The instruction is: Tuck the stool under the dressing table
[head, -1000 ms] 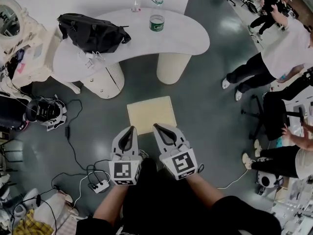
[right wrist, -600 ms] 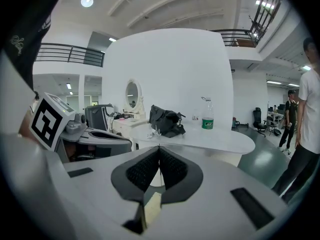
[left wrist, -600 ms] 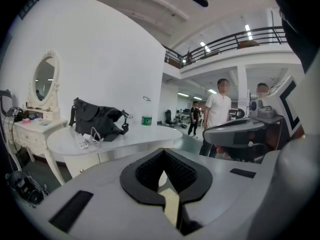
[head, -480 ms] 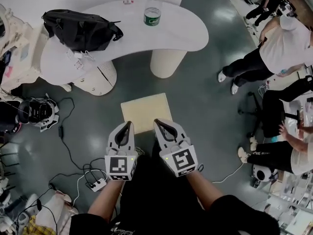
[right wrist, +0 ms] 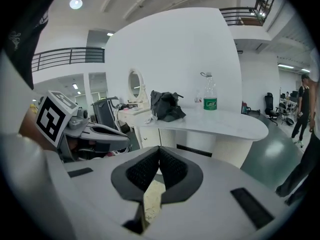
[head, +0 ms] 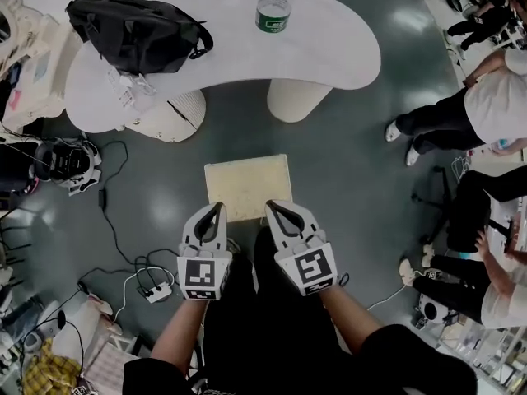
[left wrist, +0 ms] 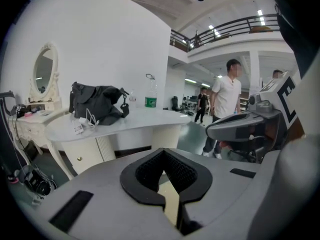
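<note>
The stool (head: 248, 186) is a square cream-topped seat on the grey floor, a little in front of the white kidney-shaped dressing table (head: 329, 52). My left gripper (head: 221, 207) hovers at the stool's near left edge, its jaws shut with nothing between them. My right gripper (head: 270, 206) hovers at the near right edge, also shut and empty. Through the jaws a strip of the cream seat (left wrist: 171, 204) shows in the left gripper view, and the seat (right wrist: 150, 199) shows likewise in the right gripper view. Whether either tip touches the stool is hidden.
On the table lie a black bag (head: 136, 30) and a green-labelled bottle (head: 274, 5). Two round pedestals (head: 298, 99) hold it up, with a gap between. Cables and a power strip (head: 153, 292) lie at the left. People (head: 461, 113) stand and sit at the right.
Both grippers have come lower and forward to the stool's near edge. The view has shifted so the table sits higher in the picture. Jaws stayed shut.
</note>
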A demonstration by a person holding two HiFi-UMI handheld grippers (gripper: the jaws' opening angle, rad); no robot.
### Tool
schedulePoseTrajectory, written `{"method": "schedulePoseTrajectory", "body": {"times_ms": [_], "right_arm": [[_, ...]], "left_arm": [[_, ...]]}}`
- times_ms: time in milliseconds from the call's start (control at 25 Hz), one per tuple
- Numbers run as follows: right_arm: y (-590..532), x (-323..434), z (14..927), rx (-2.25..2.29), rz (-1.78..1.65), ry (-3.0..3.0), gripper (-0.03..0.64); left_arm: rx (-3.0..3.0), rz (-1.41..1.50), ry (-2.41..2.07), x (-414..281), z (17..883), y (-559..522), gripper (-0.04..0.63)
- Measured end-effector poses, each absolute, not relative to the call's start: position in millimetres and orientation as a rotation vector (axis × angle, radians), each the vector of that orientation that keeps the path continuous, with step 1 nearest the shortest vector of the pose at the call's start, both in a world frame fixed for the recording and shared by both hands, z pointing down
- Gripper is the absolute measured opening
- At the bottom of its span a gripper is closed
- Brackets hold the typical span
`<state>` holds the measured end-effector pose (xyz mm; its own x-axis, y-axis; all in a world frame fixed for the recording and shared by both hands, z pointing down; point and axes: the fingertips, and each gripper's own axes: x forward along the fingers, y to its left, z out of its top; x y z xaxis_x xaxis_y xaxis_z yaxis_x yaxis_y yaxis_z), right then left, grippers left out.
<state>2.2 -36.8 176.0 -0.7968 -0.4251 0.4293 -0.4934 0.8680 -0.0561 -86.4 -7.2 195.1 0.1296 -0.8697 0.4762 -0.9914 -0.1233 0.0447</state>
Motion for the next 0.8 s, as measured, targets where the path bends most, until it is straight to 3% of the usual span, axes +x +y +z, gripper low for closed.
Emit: {"method": "schedulePoseTrajectory", "body": {"times_ms": [800], "right_arm": [[-56.7,15.2,333.1,0.700,0.106,-2.597,0.006]], "left_arm": [[2.133,0.560,-1.685,-100.7,362.2,-9.2,0.005]]}}
